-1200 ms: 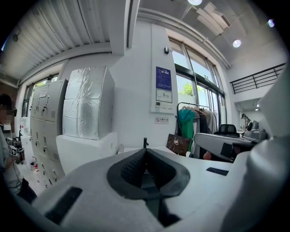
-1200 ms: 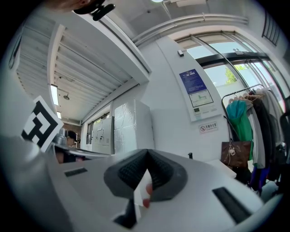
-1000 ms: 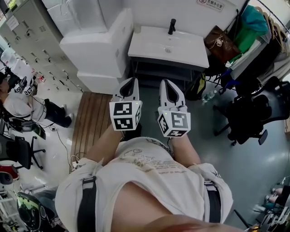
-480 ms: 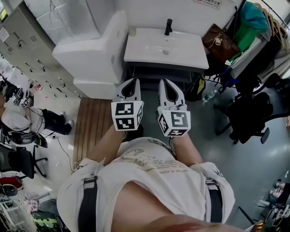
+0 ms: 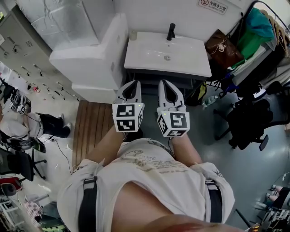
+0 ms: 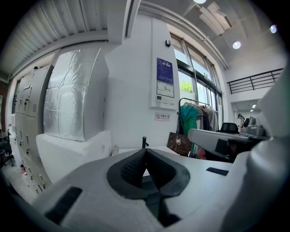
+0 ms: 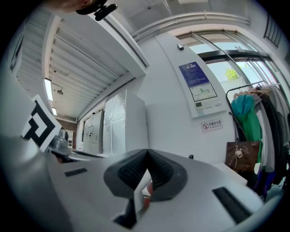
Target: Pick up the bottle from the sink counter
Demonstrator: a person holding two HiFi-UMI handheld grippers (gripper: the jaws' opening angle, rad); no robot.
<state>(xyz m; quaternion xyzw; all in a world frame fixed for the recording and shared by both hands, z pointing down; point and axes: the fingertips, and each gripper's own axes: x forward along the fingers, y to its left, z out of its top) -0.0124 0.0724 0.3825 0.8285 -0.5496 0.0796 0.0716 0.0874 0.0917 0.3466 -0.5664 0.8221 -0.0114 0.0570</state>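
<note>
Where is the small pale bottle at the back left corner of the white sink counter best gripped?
Probably round its body, from the front. The small pale bottle stands at the back left corner of the white sink counter, with the wall behind and a big white block at its left, leaving the front open.

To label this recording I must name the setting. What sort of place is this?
Probably a workroom or lab with a mock washroom corner, not a home bathroom. A white sink counter with a black faucet stands near grey lockers, a black office chair and a clothes rack.
</note>
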